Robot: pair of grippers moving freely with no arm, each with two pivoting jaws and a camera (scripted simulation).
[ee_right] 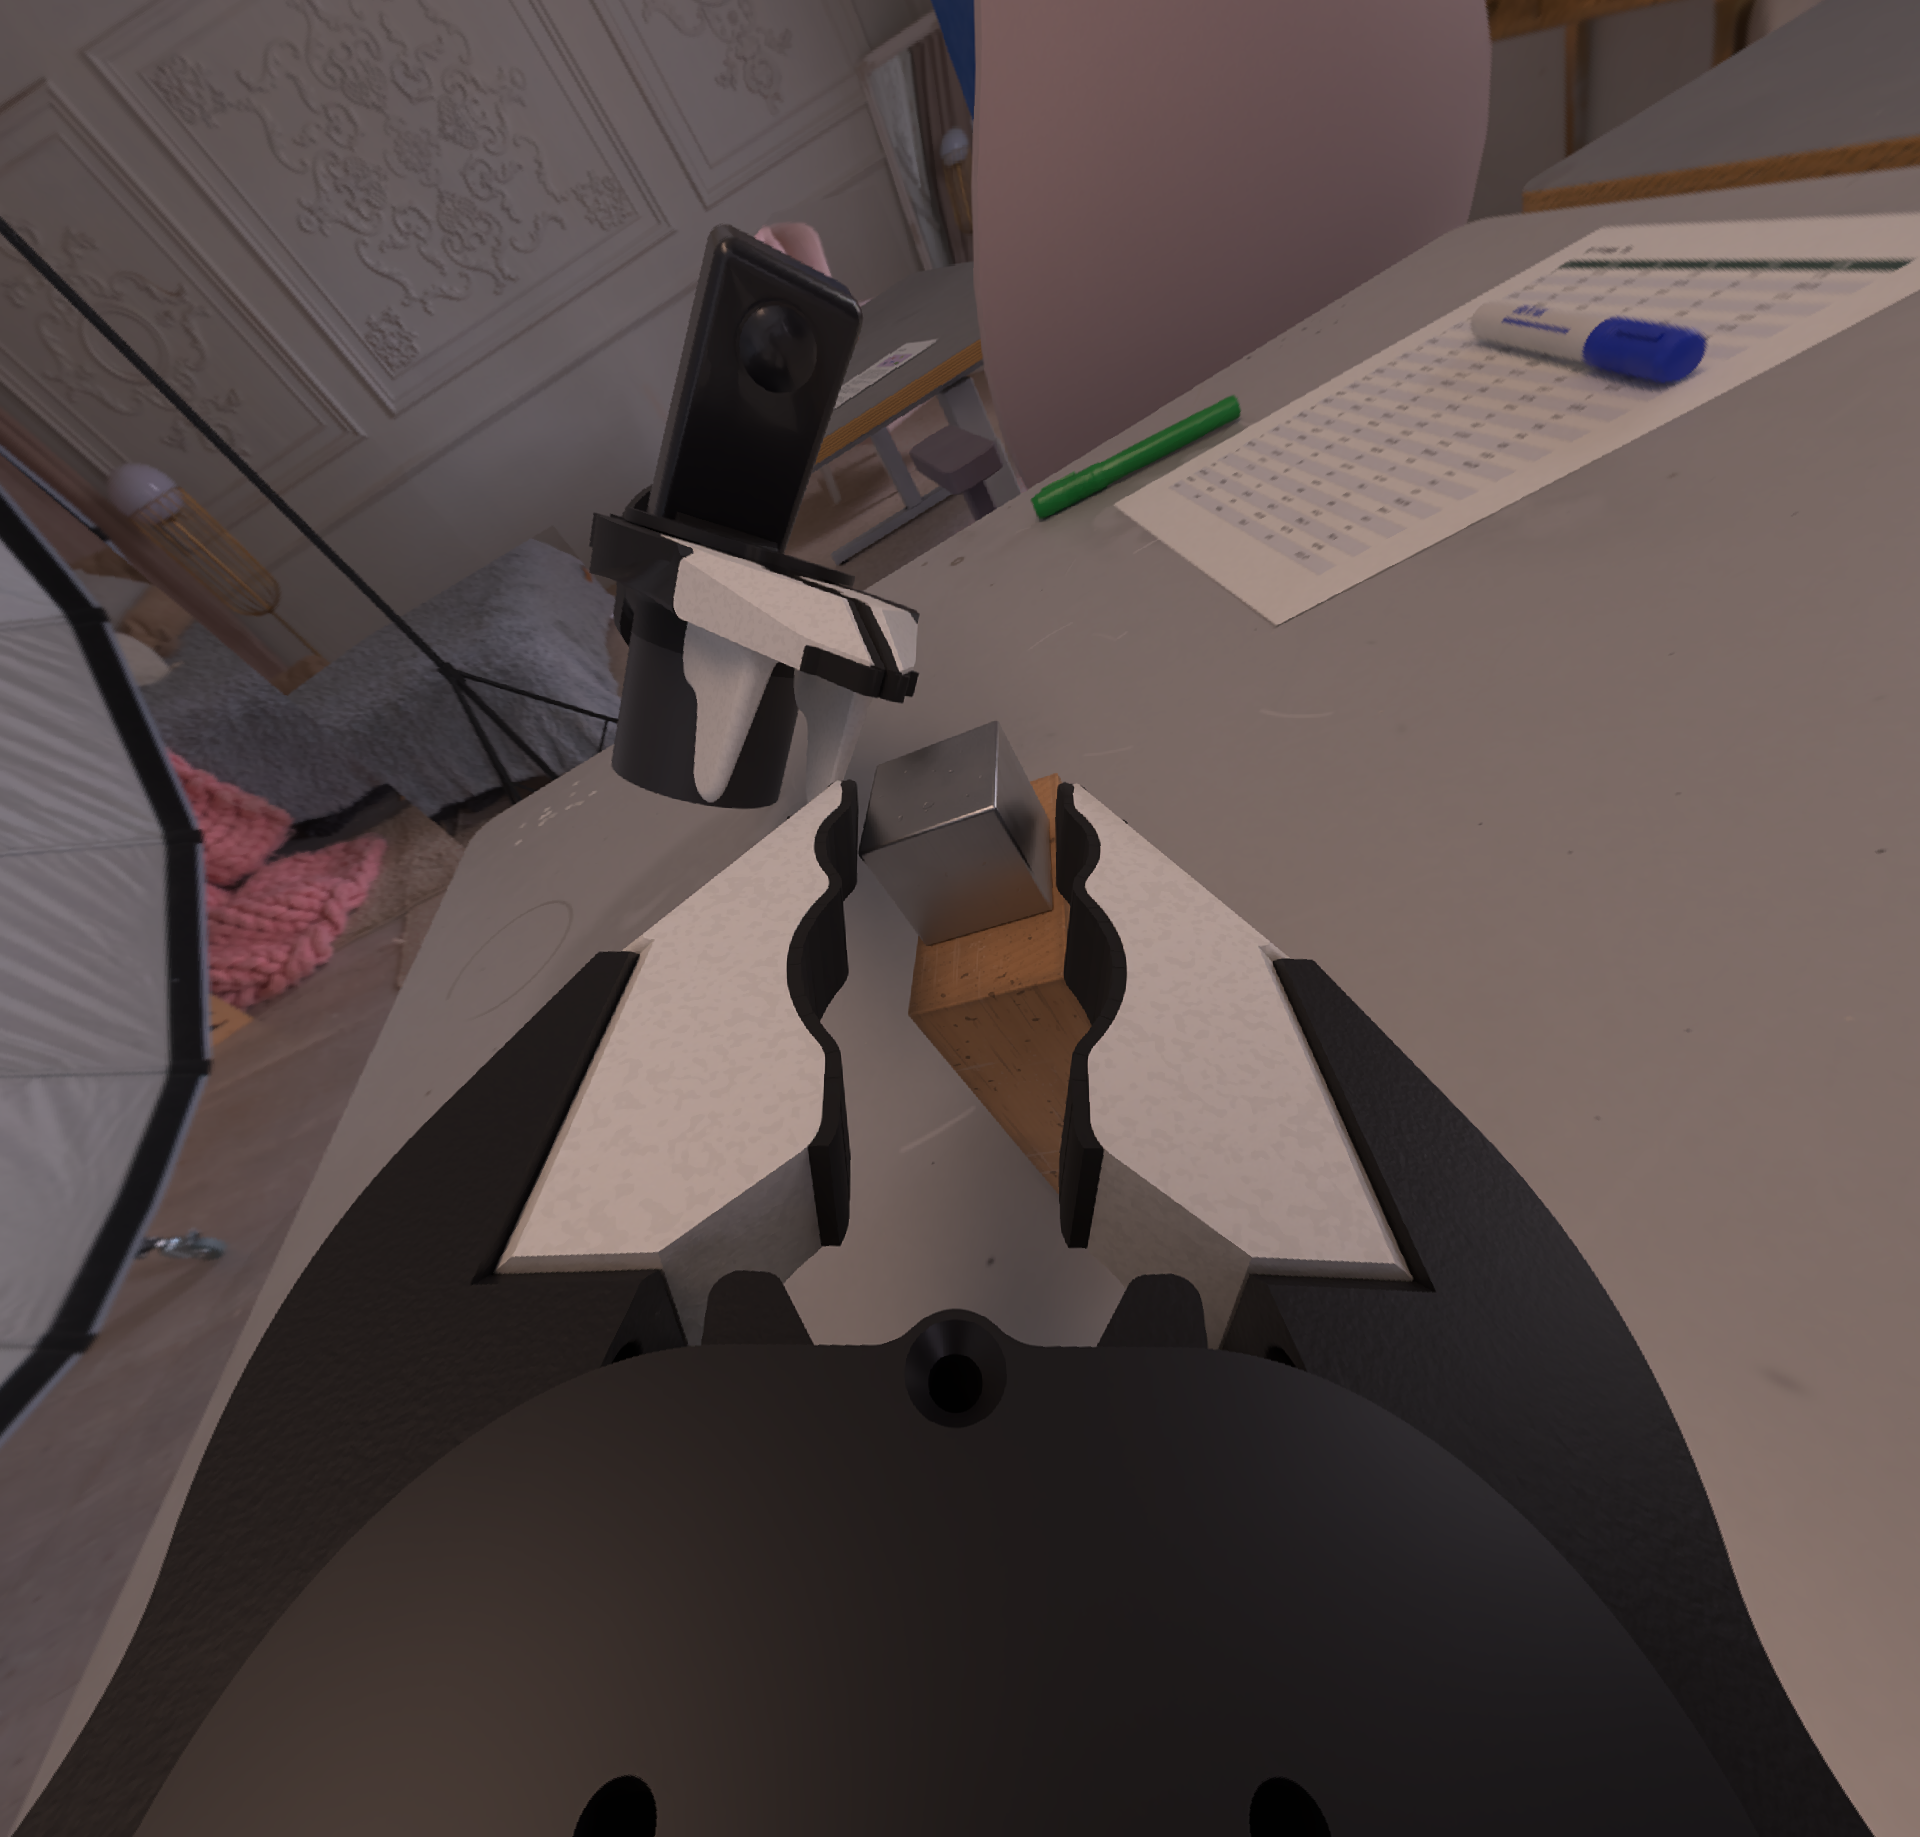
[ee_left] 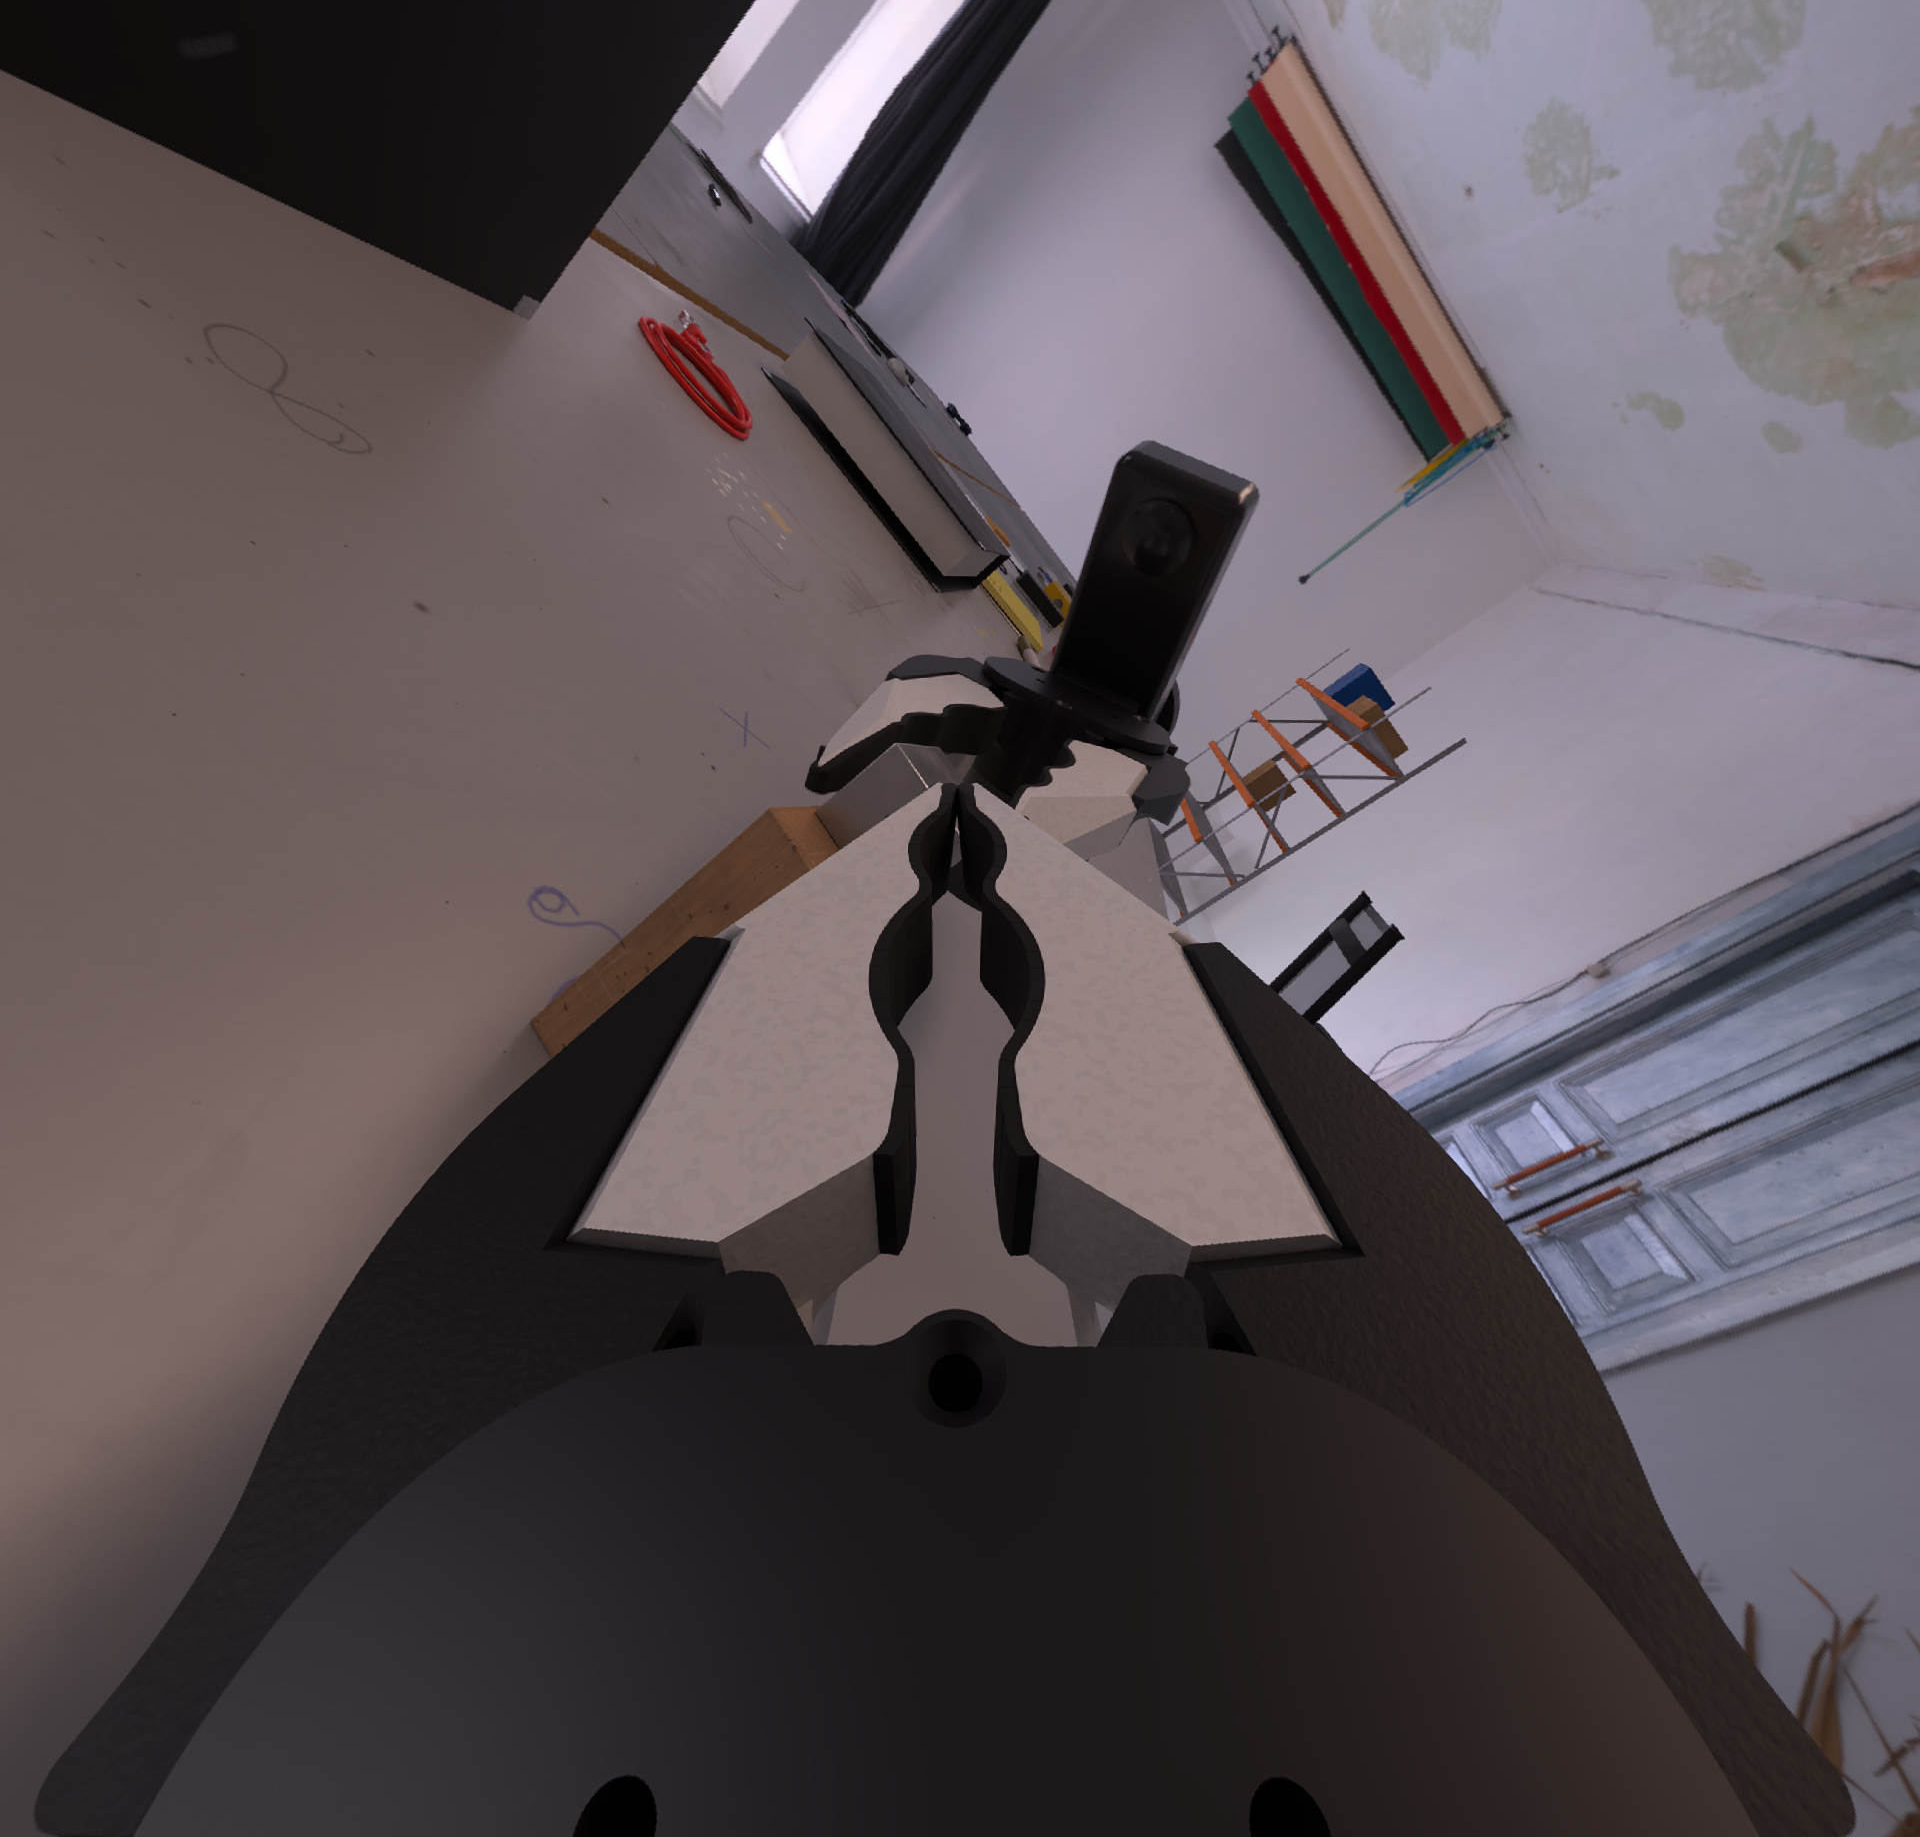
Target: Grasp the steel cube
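The right gripper (ee_right: 951, 821) stands open, its two fingers set either side of the steel cube (ee_right: 956, 837). The left fingertip sits touching or nearly touching the cube's near left edge; the right fingertip is just beside the cube's right face, and I cannot tell whether it touches. The cube rests on top of a wooden block (ee_right: 1003, 1018), which lies on the grey table (ee_right: 1455, 852), and it sits turned so that a corner edge points toward the camera.

Judging by its look, the cube is solid, stiff and heavy for its bulk, with smooth polished faces that are probably slippery. The best hold would be square across two opposite flat faces, low enough to pass through its middle; pinching on the corner edges would likely let it twist or squirt out.

Just beyond, to the far left, the left gripper (ee_right: 831, 644) hovers over the table edge; in its own view its fingers (ee_left: 940, 831) are pressed together on nothing. Farther right lie a green pen (ee_right: 1138, 455), a printed sheet (ee_right: 1455, 437) and a blue-capped marker (ee_right: 1590, 338).
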